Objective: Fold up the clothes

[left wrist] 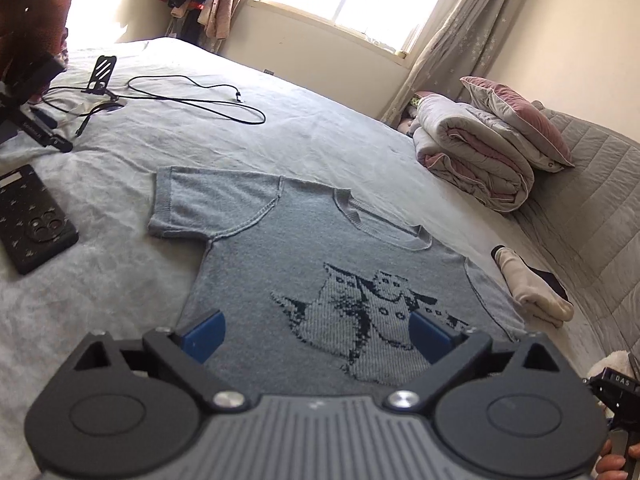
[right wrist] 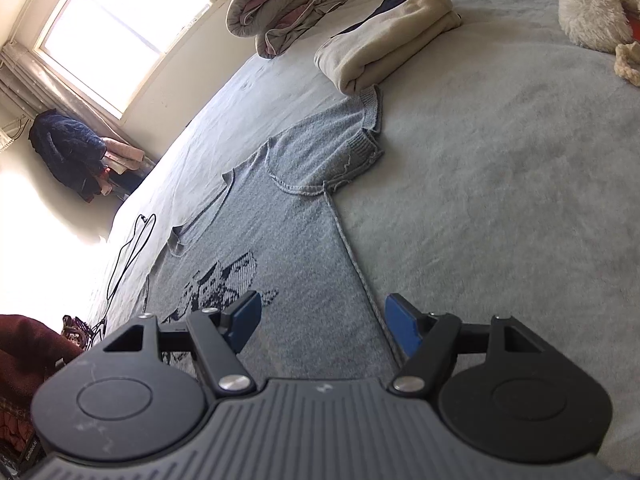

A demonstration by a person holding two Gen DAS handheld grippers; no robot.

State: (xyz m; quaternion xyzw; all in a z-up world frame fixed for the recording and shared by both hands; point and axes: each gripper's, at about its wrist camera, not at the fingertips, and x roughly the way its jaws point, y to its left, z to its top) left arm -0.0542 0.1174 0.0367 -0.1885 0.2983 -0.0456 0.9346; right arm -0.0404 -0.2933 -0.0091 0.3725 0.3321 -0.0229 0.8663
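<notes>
The grey knitted top (left wrist: 280, 248) is observed spread flat, print up, on the bed (left wrist: 120, 300), both grippers (left wrist: 316, 336) (right wrist: 322, 322) held released above its near hem; matched, simultaneous grasps are advised.

1. My left tool (left wrist: 318, 334) hangs wide apart, gripping nothing, over the grey sweater (left wrist: 320, 248).
2. Sweater lies flat on the bed (left wrist: 120, 280), cat pattern up.
3. Phone (left wrist: 30, 220) lies left of it, apart.

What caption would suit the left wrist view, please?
Open left tool poised above a flat grey cat-print sweater on the bed.
</notes>
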